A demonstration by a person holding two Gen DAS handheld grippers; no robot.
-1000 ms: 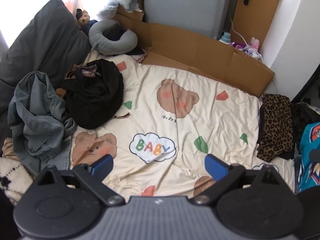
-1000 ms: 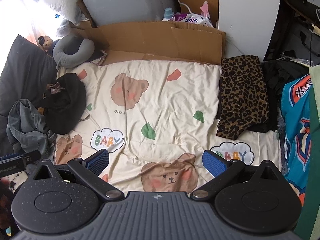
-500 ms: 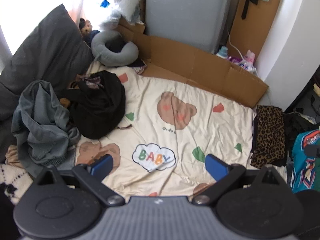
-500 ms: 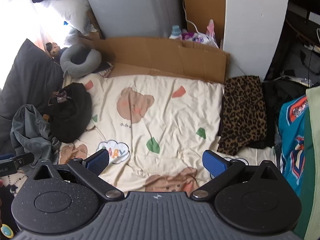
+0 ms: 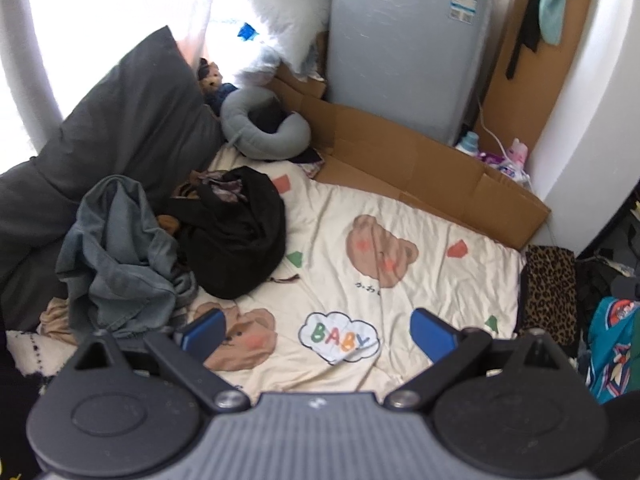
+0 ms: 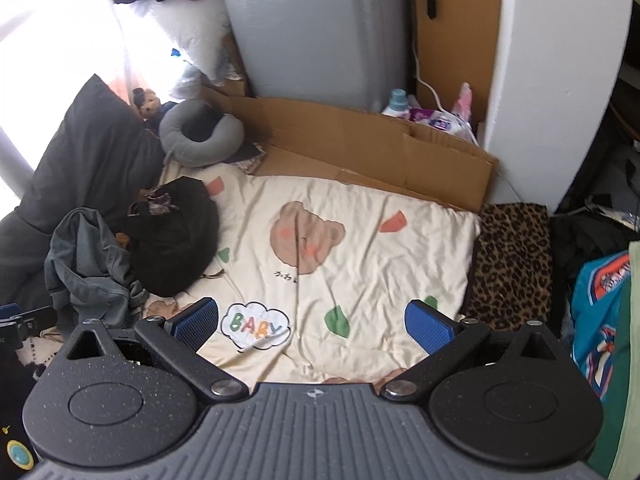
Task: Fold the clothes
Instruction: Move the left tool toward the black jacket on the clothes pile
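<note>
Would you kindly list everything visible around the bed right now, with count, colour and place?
bear-print blanket: one, cream, spread in the middle
black garment: one, black, heaped on blanket's left edge
grey-blue garment: one, crumpled left of the black one
leopard-print garment: one, brown and black, folded right of blanket
teal garment: one, far right
pillow: one, dark grey, far left
neck cushion: one, grey, far left corner
cardboard: brown, along far edge
left tongs: open, empty
right tongs: open, empty
</note>
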